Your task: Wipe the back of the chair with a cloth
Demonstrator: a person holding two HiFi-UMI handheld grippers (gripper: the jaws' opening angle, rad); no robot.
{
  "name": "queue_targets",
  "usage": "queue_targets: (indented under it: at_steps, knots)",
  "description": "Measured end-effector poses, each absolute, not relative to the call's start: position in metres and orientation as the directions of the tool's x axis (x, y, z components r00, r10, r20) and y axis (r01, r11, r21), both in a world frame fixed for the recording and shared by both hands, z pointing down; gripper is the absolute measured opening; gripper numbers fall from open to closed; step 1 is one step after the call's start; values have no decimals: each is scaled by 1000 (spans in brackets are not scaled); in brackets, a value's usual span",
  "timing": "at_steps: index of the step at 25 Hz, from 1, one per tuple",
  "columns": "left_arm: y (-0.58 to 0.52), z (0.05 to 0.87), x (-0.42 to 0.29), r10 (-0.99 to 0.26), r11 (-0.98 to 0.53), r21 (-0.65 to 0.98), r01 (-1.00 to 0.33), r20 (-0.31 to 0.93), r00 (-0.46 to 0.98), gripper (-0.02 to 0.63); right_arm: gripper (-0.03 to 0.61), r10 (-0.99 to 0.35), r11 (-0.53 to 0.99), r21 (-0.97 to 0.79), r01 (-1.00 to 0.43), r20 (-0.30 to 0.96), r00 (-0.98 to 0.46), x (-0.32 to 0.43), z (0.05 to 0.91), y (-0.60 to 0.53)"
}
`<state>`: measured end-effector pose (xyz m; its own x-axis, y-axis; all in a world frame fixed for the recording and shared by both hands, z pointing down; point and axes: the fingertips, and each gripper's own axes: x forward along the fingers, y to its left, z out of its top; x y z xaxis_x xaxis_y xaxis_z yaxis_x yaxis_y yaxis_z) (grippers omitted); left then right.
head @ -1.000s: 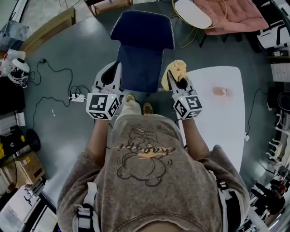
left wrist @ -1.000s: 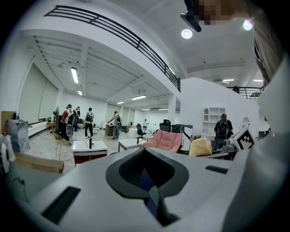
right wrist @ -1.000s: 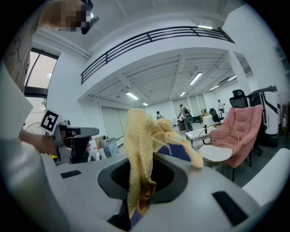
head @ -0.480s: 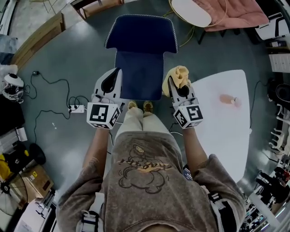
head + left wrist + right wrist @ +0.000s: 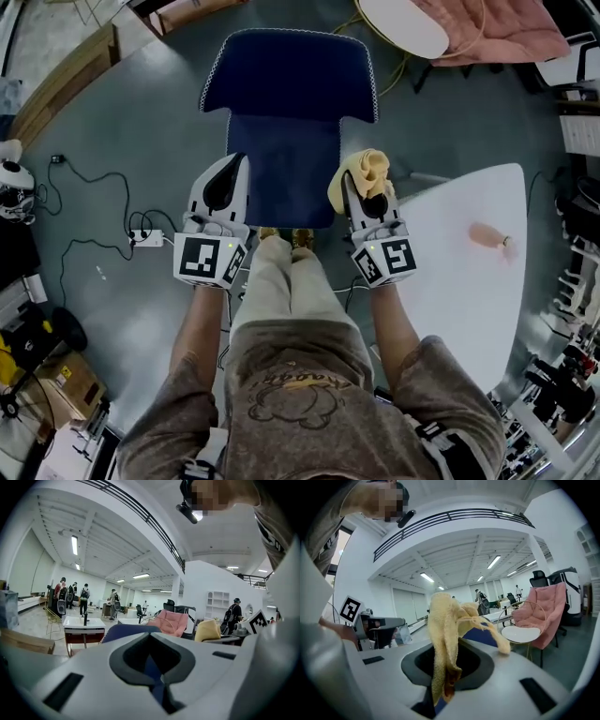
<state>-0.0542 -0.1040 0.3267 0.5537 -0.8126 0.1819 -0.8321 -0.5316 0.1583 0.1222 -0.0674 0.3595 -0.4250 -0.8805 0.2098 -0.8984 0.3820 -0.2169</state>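
Right gripper (image 5: pixel 440 691): jaws closed on the yellow cloth (image 5: pixel 443 634), pinched at its lower fold. The rest stands up out of the jaws in loose, nubby terry lobes. Left gripper (image 5: pixel 157 681): jaws closed together, nothing held.

The chair (image 5: pixel 286 169) is navy and fabric-covered, and its seat lies between the two pairs of jaws. The chair back (image 5: pixel 289 73), a broad panel with rounded corners and pale edge stitching, lies beyond the seat, well ahead of both jaws. The cloth is not yet touching it.

Procedure (a judgement): advance the right jaws until the free lobes of the cloth, not the hard jaw tips, meet the fabric. Press lightly and stroke across the panel in overlapping passes. Terry likely drags on upholstery, so grip firmly. Keep clear of the white table (image 5: pixel 459 253), right of the right jaws.
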Motion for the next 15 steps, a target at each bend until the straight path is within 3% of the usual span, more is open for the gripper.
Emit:
queue_targets:
  at_steps: [15]
  knots:
    - [-135, 363, -68, -805, -528, 163, -833, 216, 553, 8, 71, -860, 393, -203, -897, 264, -436, 98, 410, -142]
